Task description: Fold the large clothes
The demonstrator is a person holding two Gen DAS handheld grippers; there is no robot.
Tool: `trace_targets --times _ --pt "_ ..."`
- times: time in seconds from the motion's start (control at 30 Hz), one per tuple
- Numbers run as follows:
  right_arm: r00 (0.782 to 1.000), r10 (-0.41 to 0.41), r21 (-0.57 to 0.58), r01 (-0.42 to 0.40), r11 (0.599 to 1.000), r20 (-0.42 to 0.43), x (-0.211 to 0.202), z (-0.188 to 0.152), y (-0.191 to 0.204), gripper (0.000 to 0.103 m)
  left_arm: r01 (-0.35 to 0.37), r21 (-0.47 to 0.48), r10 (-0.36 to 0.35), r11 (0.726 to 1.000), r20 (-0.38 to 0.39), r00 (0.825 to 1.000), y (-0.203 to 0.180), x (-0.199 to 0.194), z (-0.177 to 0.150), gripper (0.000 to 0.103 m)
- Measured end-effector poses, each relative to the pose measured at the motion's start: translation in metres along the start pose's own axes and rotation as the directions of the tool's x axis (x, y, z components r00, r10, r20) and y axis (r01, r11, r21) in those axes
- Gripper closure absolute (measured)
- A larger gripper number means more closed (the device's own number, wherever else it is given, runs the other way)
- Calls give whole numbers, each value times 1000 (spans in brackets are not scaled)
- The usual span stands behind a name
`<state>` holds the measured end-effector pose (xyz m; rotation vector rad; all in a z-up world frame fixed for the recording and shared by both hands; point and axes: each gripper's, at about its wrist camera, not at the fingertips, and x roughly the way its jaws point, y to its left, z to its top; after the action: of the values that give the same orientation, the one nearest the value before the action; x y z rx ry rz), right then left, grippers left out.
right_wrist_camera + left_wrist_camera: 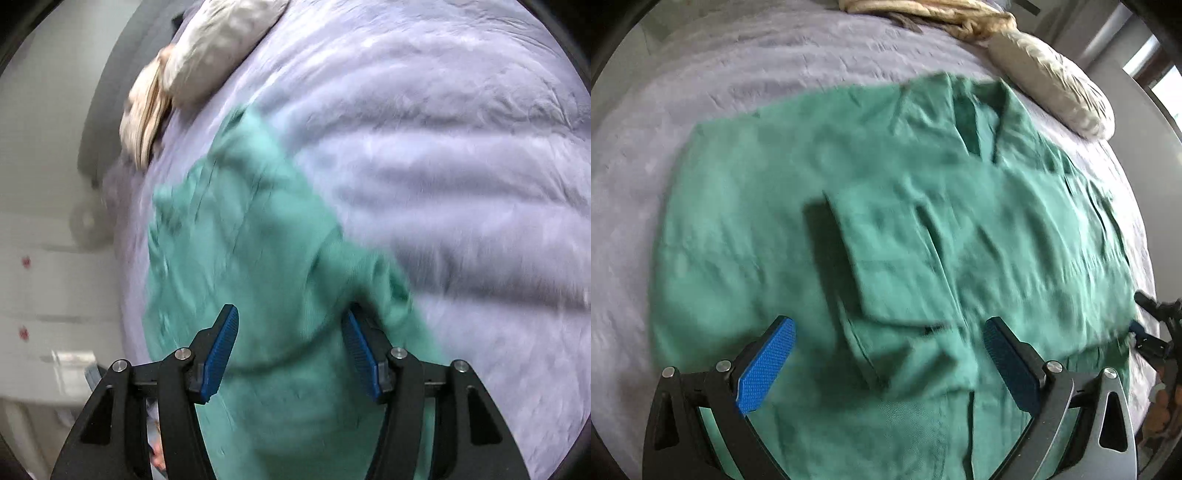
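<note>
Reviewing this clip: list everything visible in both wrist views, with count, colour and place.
green garment: one, green, spread over the bed, a sleeve folded across its middle
bed cover: one, lavender-grey, under the garment
pillow: one, off-white, at the bed's far edge beside the garment's collar end
crumpled cloth: one, cream-tan, next to the pillow
left tongs: one pair, black with blue pads, open above the garment's near part
right tongs: one pair, black with blue pads, open over the garment's edge

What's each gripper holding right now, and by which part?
Nothing. The left gripper and right gripper are both open above the green garment, with no fabric pinched between the pads.
</note>
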<state>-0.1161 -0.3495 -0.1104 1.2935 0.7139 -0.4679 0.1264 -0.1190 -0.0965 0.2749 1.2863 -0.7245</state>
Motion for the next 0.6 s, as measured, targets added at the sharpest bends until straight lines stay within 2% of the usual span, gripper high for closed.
trace_targets --times 0.03,0.07,0.1,0.17,0.23,0.3,0.4,0.43,0.47,0.53,0.6 --pt "1000 1 -5 -1 1000 15 -2 4 0 93 -10 -4 10 1000 10 1000 2 -1 6 1" --pt "1000 -4 -7 5 1000 31 -7 7 -1 99 -19 -10 19 1000 17 1000 4 -2 12 1" --pt "997 -13 9 13 1000 74 -13 7 -6 99 -24 -13 25 1000 23 999 5 -1 16 1" --pt "995 -39 68 33 997 88 -22 4 -23 99 -37 -8 37 999 28 999 8 3 24 1" --pt "999 -26 171 19 985 34 -22 0 -52 98 -58 3 58 998 10 998 8 12 27 1" --pt "999 7 162 -1 987 -34 -22 -5 -56 97 -51 14 51 999 -7 999 7 21 31 1" --pt "996 39 -17 -41 999 -84 -37 -8 -25 88 -60 37 61 998 -12 998 5 32 36 1" --pt "995 45 -73 -51 996 -84 -42 -7 -14 78 -65 40 66 997 -8 998 5 35 39 1" --pt "996 43 -114 -51 992 -72 -46 0 -4 51 -70 41 70 997 -2 998 5 38 42 1" --pt "1000 14 -177 -13 984 3 -47 21 14 24 -81 38 81 996 5 997 5 41 48 1" --pt "998 -18 -230 30 973 52 -36 46 29 24 -85 35 84 996 11 996 4 43 51 1"
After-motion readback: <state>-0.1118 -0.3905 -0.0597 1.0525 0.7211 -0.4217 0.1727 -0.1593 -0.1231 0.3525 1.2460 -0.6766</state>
